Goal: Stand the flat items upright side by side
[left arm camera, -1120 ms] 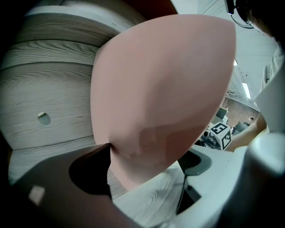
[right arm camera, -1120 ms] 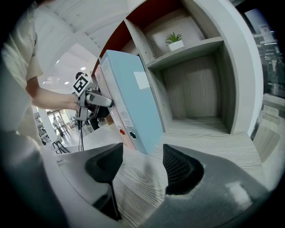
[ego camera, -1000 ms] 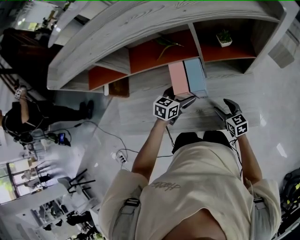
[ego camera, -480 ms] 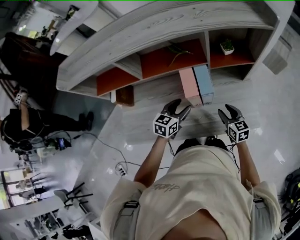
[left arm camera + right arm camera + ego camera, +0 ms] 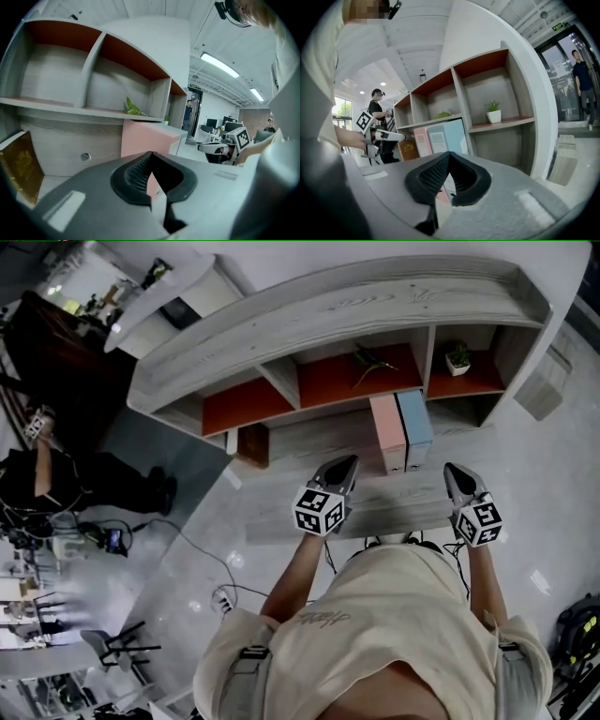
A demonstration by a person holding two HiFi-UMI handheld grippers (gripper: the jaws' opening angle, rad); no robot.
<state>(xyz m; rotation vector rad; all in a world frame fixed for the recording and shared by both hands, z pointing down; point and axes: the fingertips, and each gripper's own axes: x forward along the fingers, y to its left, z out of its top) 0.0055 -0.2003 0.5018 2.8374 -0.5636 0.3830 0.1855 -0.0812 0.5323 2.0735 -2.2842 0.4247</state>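
A pink flat item (image 5: 386, 433) and a light blue one (image 5: 415, 428) stand upright side by side on the grey wooden surface (image 5: 309, 512), under the shelf. My left gripper (image 5: 348, 463) hovers just left of and nearer than the pink item (image 5: 145, 138), apart from it. My right gripper (image 5: 452, 470) hovers to the right of the blue item (image 5: 451, 135), also apart. Both sets of jaws have just been closing and now stand shut, tips together, with nothing between them. In the right gripper view the pink item (image 5: 423, 140) stands left of the blue one.
The curved shelf unit (image 5: 337, 310) with orange-backed compartments rises behind. A brown book (image 5: 251, 443) stands at the left under it. A small potted plant (image 5: 457, 334) and a green sprig (image 5: 367, 358) sit in compartments. People stand far off, one in a doorway (image 5: 583, 89).
Both grippers have drawn back from the two standing items and lifted. Their jaws went from open to shut. The items have stayed in place.
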